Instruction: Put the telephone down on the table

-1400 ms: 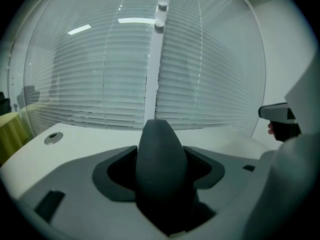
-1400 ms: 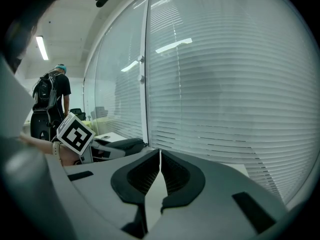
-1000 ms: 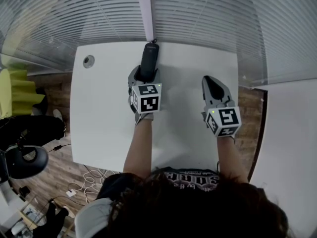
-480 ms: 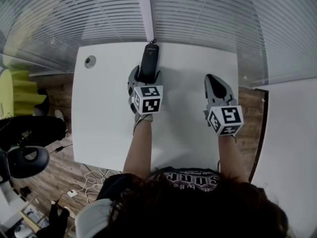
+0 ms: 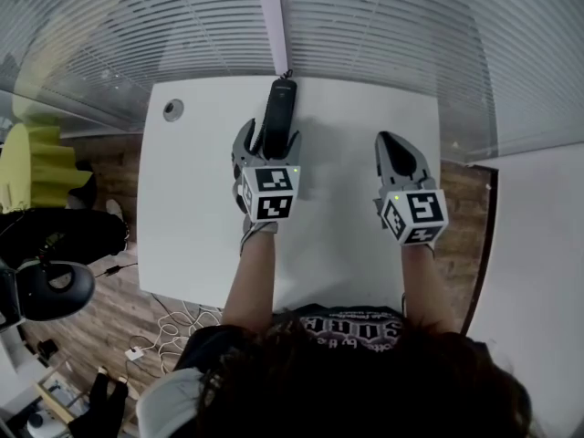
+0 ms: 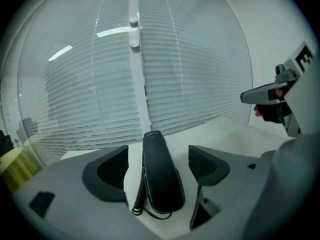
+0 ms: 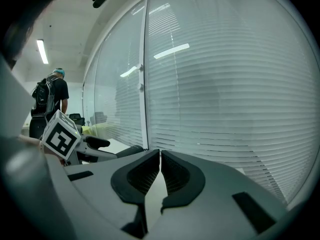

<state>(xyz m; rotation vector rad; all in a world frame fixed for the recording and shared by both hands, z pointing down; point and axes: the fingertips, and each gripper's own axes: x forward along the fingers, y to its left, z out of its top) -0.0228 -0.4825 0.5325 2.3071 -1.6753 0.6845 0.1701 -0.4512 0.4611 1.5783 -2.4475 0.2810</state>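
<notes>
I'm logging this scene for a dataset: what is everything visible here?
telephone handset: one, black, lying on the table's far middle, between the left jaws with gaps either side
coiled cord: one, black, at the handset's near end
table: one, white, in front of the blinds
cable hole: one, grey, table's far left corner
blinds: one wall, white, beyond the table
office chair: one, black, on the wooden floor, left
yellow-green item: one, far left, kind unclear
left gripper: one, grey, jaws opening around the handset
right gripper: one, grey, jaws together, empty, table's right side
</notes>
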